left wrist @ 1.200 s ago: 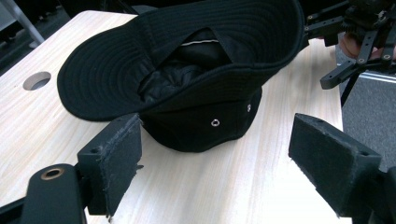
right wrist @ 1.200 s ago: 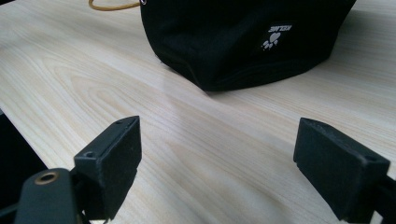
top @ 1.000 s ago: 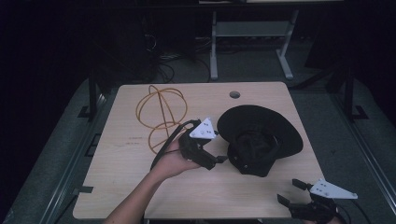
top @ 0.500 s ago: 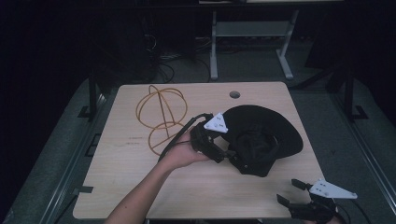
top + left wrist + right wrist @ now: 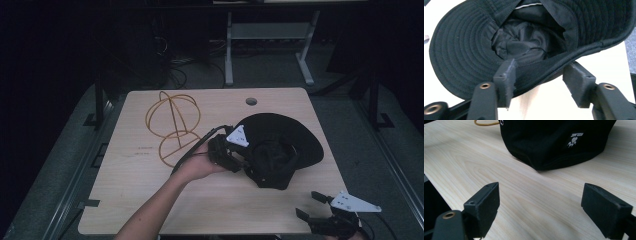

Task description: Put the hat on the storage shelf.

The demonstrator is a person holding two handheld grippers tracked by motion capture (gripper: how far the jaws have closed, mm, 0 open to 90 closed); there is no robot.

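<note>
Matt black cloth hat [image 5: 469, 47] on pale wood-grain table [image 5: 499, 177].

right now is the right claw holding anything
No: in the right gripper view the right claw stands wide open over bare table, with the black hat lying farther off, untouched.

Two black hand-held grippers, one bare forearm

The left gripper [image 5: 239, 156] and right gripper [image 5: 311, 206] are matte black, each topped by a pale grey three-cornered plate; a dark cable [image 5: 196, 147] trails from the left one. Their blocky pads [image 5: 485, 201] have a rough dark-grey face, and brass-ringed screw holes [image 5: 484, 86] sit in the jaw arms. The forearm [image 5: 150, 212] wears no sleeve.
</note>
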